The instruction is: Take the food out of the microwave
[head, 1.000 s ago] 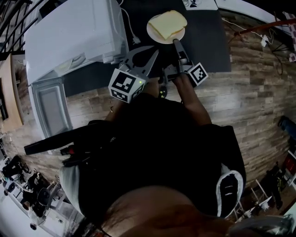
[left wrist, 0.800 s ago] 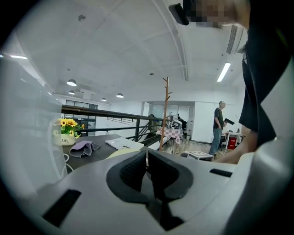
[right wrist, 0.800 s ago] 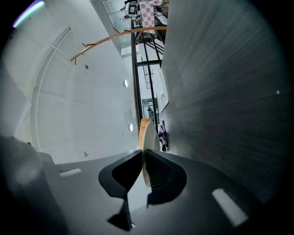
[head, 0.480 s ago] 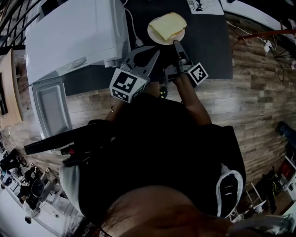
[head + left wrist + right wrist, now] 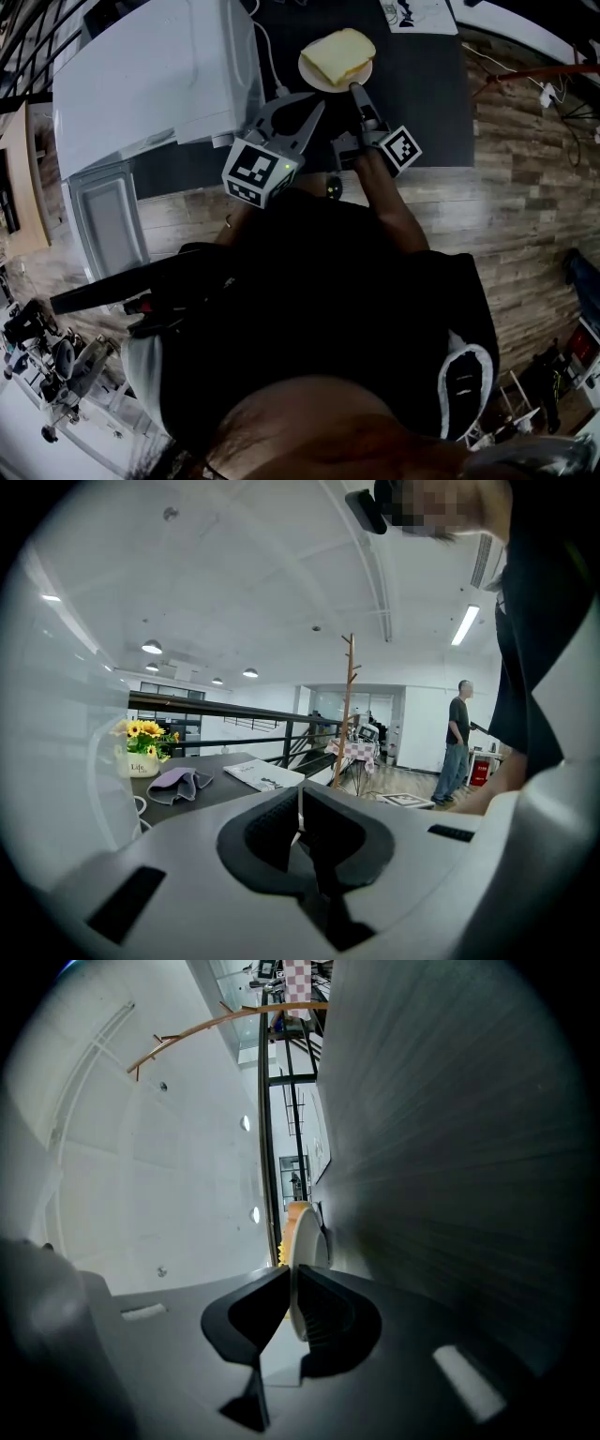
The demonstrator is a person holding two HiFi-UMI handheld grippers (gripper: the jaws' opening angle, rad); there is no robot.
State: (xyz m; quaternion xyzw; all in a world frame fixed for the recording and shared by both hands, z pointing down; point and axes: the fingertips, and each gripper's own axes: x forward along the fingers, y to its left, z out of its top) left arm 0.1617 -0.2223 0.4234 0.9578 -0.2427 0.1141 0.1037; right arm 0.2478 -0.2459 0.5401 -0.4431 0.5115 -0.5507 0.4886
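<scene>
Shift: hardly any; the plate [image 5: 315, 71] of bread [image 5: 337, 54] stays on the dark table [image 5: 422, 84], already outside the microwave [image 5: 150, 75].
Grip: right gripper [image 5: 355, 89] pinches the plate's near rim; left gripper [image 5: 316, 102], just to its left, is pressed together and empty.
Risk: the hold is thin and on the edge, so a lift may tip the plate and slide the bread off.
Around: microwave farther left, its door [image 5: 103, 220] open, cable [image 5: 267, 58] near the plate; nothing seems to block the way.

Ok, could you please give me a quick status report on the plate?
Right claw shut on plate rim. Left claw shut, empty. Bread on plate, outside microwave, over dark table. Nothing in the way.
</scene>
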